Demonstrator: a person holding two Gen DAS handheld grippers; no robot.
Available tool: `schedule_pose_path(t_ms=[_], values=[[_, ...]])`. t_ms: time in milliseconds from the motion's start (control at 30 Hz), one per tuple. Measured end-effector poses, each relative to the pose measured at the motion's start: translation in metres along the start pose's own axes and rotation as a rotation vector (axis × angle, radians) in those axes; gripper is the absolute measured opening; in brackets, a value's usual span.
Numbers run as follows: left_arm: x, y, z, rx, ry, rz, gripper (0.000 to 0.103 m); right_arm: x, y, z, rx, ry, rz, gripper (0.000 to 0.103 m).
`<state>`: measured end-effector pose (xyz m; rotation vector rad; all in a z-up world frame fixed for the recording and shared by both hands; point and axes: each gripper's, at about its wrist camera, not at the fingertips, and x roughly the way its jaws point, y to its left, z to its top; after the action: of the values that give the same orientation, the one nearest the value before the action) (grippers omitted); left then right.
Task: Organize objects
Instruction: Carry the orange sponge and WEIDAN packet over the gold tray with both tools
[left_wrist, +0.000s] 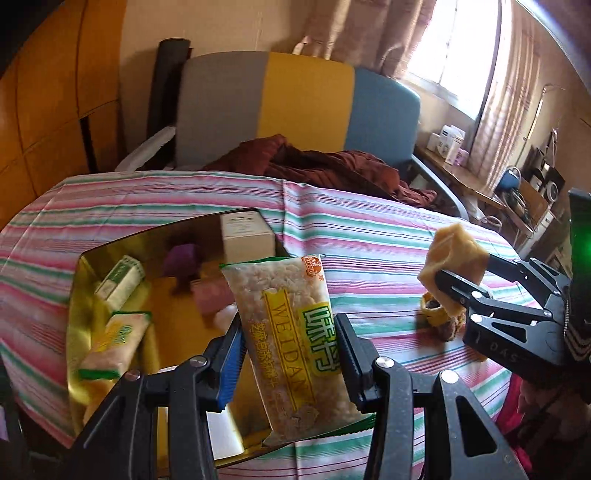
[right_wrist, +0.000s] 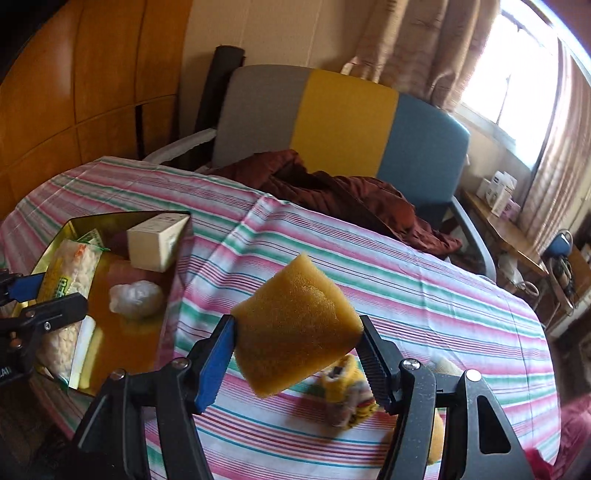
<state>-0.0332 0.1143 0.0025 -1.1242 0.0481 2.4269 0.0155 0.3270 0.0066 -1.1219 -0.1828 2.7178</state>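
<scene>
Two grippers, each clamped on one thing: left gripper (left_wrist: 291, 354) pinches a clear rice-snack packet w/ yellow-green label (left_wrist: 286, 332) above the gold metal tin (left_wrist: 74, 295); right gripper (right_wrist: 297, 350) squeezes a yellow-brown sponge block (right_wrist: 295, 325) above the cloth, near the tin's right side. In the tin, left view: 2 more snack packets w/ green print (left_wrist: 118, 280) (left_wrist: 114, 343), 1 white cardboard box (left_wrist: 245, 236), 1 purple item, blurred. On the cloth, 1 small yellow patterned soft thing (right_wrist: 347, 391) below the sponge.

Only right view shows a white crumpled ball (right_wrist: 135, 295) on the tin's floor, & the left gripper at its left edge. Only left view shows the second and third packets well, & the right gripper at its right w/ the sponge.

Surface: pink-green-white striped tablecloth (left_wrist: 369, 236). Behind it, a grey-yellow-blue chair (left_wrist: 295, 103) w/ dark red fabric (left_wrist: 314, 162), wooden panels at left, curtained bright window at right, a cluttered shelf under it
</scene>
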Motion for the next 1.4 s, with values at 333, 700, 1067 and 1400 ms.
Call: schedule_pose_path(t_ms=[333,700,1067,1400], values=[[-0.019,0.029,-0.006,-0.064,-0.033,0.028,0.047,-0.011,0.029,0.012,-0.027,-0.026,0.056,0.065],[-0.033,0.056,-0.015,-0.116,-0.051,0.055,0.047,-0.019,0.058,0.02,-0.07,-0.048,0.085,0.065],[-0.047,0.086,-0.021,-0.163,-0.077,0.102,0.047,-0.019,0.087,0.026,-0.118,-0.051,0.128,0.066],[-0.062,0.141,-0.022,-0.251,-0.11,0.186,0.047,-0.005,0.137,0.016,-0.177,-0.004,0.327,0.065]])
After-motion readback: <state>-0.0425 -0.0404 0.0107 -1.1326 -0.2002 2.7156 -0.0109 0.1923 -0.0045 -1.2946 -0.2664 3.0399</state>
